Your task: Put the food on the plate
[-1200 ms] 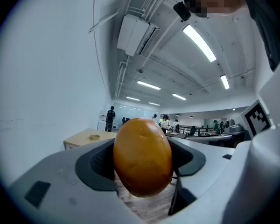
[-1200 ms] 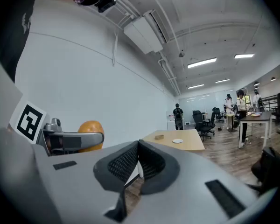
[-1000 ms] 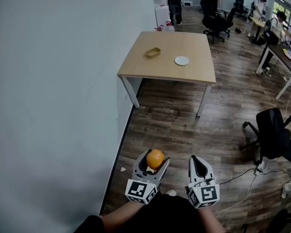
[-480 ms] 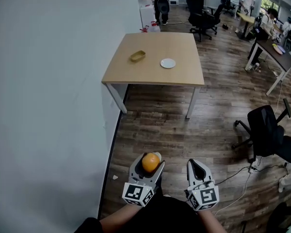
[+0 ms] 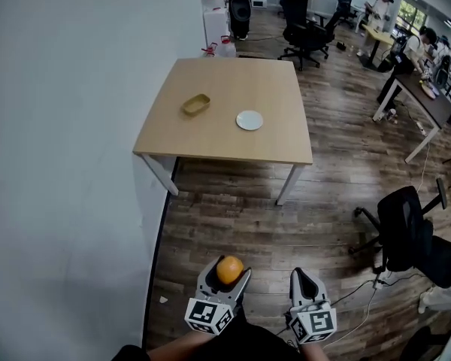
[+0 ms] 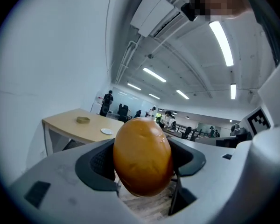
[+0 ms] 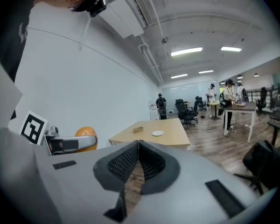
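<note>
Only pickup is done, I judge: left tongs (image 5: 227, 275) are clamped on the orange (image 6: 142, 155), right tongs (image 5: 304, 278) closed & empty, plate (image 5: 249, 120) waits well apart on the surface (image 5: 210, 143).

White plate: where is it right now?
In the head view's upper centre, the small round white plate lies on the light wooden table beside the wall, just right of the shallow tan dish and not touching it.
</note>
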The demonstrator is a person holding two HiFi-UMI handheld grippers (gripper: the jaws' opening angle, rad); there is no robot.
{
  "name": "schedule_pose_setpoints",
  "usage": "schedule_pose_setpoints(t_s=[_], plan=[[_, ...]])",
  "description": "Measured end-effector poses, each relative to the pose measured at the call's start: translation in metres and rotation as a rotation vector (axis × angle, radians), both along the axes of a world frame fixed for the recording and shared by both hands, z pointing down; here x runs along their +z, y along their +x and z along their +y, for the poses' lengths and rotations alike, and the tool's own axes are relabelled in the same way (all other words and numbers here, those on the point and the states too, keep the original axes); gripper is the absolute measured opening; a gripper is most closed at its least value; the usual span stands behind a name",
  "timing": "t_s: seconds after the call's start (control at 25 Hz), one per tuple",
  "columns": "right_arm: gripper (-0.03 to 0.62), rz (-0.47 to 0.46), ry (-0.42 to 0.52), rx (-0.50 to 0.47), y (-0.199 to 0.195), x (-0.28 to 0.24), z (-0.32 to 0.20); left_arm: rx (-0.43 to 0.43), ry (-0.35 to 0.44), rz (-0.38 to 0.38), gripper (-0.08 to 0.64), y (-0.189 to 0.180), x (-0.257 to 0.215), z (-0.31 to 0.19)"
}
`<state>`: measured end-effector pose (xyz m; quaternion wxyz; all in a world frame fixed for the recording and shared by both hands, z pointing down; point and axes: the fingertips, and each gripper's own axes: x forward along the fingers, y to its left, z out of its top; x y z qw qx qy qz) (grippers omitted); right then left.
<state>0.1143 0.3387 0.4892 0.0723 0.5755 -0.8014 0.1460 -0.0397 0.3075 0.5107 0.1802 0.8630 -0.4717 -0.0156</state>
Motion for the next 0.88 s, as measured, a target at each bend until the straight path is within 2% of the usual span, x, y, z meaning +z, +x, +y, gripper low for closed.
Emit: schedule_pose_setpoints(t_s=[0.08,0.16,0.44,0.64,0.88], plan=[[0.061,-0.042,-0.028,0.03,0.0,0.007,-0.031,0.007,-0.013,-0.015,0.322,-0.003,0.006,-0.037],[0.061,-0.024,-0.026,0.026,-0.003,0.009,-0.064,0.006,0.005,-0.018,0.322,-0.007,0.003,-0.072],[0.06,0.059,0.126,0.156,0.01,-0.039,-0.167,-0.017,0.007,-0.012,0.322,-0.034,-0.01,-0.179],[0.061,0.1,0.14,0.201,0.007,-0.05,-0.208,-0.014,0.032,0.006,0.322,-0.048,-0.02,-0.224],[0.061,0.097,0.159,0.224,0.004,-0.051,-0.224,-0.015,0.026,0.029,0.322,-0.059,-0.02,-0.26]])
